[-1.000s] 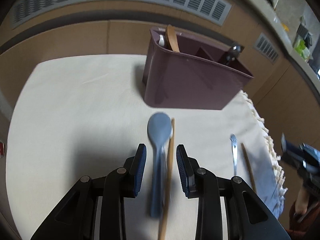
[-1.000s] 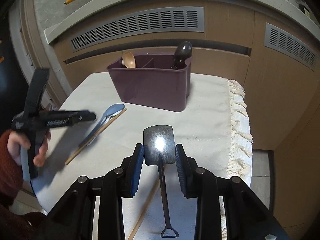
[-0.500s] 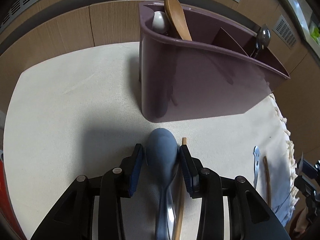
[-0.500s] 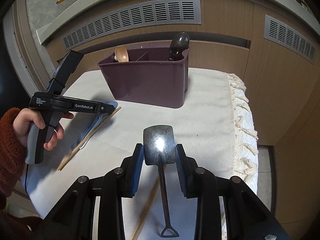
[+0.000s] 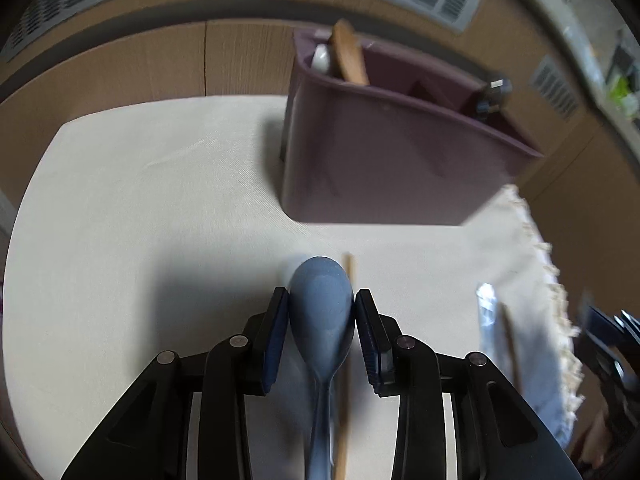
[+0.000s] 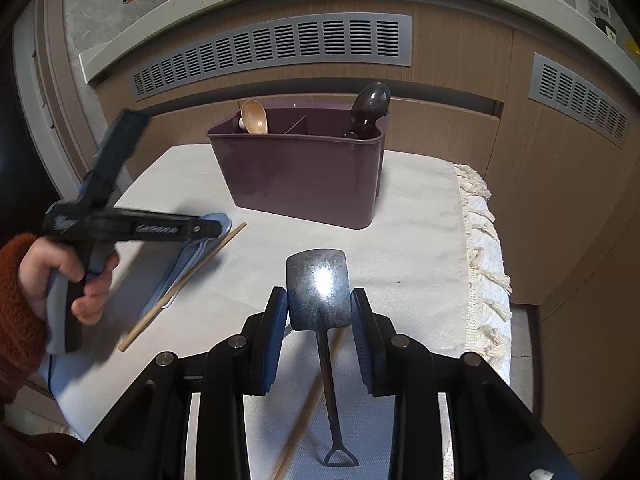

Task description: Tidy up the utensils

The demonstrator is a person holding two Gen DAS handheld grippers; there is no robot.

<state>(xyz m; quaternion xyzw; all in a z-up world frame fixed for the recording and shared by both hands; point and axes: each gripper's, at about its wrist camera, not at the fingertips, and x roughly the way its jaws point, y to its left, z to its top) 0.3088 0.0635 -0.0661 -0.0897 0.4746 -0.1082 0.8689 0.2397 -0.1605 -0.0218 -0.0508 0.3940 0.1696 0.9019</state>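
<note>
My left gripper (image 5: 321, 312) is shut on the bowl of a blue spoon (image 5: 322, 304), held just above the cloth; its handle hangs back under the gripper. A wooden chopstick (image 5: 345, 380) lies right beside it. My right gripper (image 6: 319, 304) is shut on a metal shovel-shaped spoon (image 6: 318, 284), handle hanging down. The purple utensil caddy (image 6: 300, 172) stands ahead at the back of the table; it also shows in the left wrist view (image 5: 384, 160). It holds a wooden spoon (image 6: 254, 117) on the left and a dark spoon (image 6: 370, 106) on the right.
A cream cloth (image 6: 420, 208) with a fringed right edge (image 6: 486, 240) covers the table. A second chopstick (image 6: 304, 412) lies under my right gripper. Wooden cabinets with grey vents (image 6: 280, 48) stand behind the table. The left gripper and hand (image 6: 80, 256) show at the left.
My left gripper has closed on the blue spoon's bowl and pulled back from the caddy with it. My right gripper still holds the metal spoon in the same place.
</note>
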